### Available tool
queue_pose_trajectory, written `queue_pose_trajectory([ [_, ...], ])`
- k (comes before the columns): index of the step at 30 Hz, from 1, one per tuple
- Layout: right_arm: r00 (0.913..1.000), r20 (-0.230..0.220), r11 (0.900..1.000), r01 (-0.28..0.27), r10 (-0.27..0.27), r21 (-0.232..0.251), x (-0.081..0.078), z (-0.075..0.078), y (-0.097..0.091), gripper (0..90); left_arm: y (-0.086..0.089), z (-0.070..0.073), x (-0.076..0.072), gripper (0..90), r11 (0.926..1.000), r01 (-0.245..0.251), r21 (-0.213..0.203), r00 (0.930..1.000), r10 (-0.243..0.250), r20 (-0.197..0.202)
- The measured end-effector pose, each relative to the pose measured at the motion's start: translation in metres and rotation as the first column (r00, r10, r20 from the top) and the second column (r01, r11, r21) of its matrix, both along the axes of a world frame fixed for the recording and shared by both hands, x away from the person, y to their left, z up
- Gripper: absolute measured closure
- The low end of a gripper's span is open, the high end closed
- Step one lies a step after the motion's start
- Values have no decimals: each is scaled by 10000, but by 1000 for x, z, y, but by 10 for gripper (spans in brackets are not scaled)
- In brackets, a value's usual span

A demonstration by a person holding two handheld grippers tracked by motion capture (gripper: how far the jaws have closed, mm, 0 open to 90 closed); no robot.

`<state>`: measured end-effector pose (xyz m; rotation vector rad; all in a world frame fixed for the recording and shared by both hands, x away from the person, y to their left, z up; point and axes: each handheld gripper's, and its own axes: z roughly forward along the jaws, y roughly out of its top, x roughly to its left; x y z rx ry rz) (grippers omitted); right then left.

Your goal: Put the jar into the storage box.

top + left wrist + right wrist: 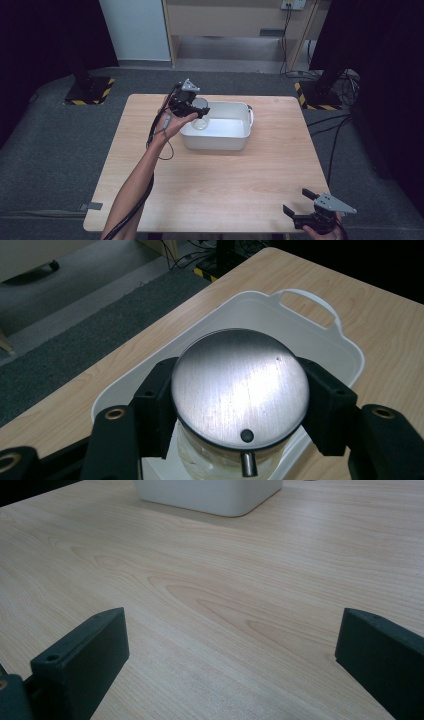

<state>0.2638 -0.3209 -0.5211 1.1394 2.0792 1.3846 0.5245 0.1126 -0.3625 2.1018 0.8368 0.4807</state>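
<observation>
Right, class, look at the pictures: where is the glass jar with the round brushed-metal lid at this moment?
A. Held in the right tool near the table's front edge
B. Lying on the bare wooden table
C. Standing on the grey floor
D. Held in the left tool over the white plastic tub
D: the left tool has its jaws closed on the glass jar with the round brushed-metal lid above the white plastic tub.

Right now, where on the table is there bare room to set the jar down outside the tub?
The widest bare patch is the wood between the white tub and the right tool. Strips left and right of the tub are also free. It is crowded at the tub's left end, where the left tool holds the jar.
</observation>
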Motion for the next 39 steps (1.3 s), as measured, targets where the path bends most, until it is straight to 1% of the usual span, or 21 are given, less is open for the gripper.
queue_pose_trajectory([
  [3,10000,12,10000,-5,5,-6,0,0,0,10,-2,-10,7,380,9998,-172,-65,9999,172,-9],
  [7,10000,27,10000,22,-22,44,0,0,-1,9,-5,-20,13,380,9990,-432,-122,9991,433,9],
  [9,10000,5,10000,-10,10,30,0,0,-1,9,-7,-25,16,380,9976,-594,-368,9982,592,-74],
  [10,10000,5,10000,-10,10,30,0,0,-1,9,-9,-27,17,380,9973,-626,-397,9980,624,-61],
  [13,10000,18,9999,-87,87,-53,0,-1,1,9,-13,-36,21,380,9971,-713,-255,9974,709,-159],
  [15,9999,12,9999,-101,101,-66,0,-1,1,9,-16,-41,23,380,9963,-817,-276,9965,812,-180],
  [17,10000,27,9999,-95,95,-40,1,-1,0,9,-17,-47,26,380,9959,-858,-285,9960,850,-277],
  [21,9999,12,9999,-113,113,-34,0,-1,1,9,-21,-62,31,380,9933,-1107,-322,9929,1091,-469],
  [27,9999,19,9999,-130,130,-38,0,-1,1,9,-26,-83,34,380,9918,-1265,-150,9892,1250,-766],
  [31,9999,3,9999,-129,129,-40,0,-1,1,9,-27,-88,35,380,9916,-1288,-106,9882,1274,-855],
  [36,9999,-6,9999,-145,145,-55,0,-1,1,9,-30,-92,34,380,9916,-1285,131,9882,1291,-819],
  [39,9999,-12,9999,-143,143,-64,0,-1,1,9,-30,-94,34,380,9917,-1279,134,9879,1286,-870],
])
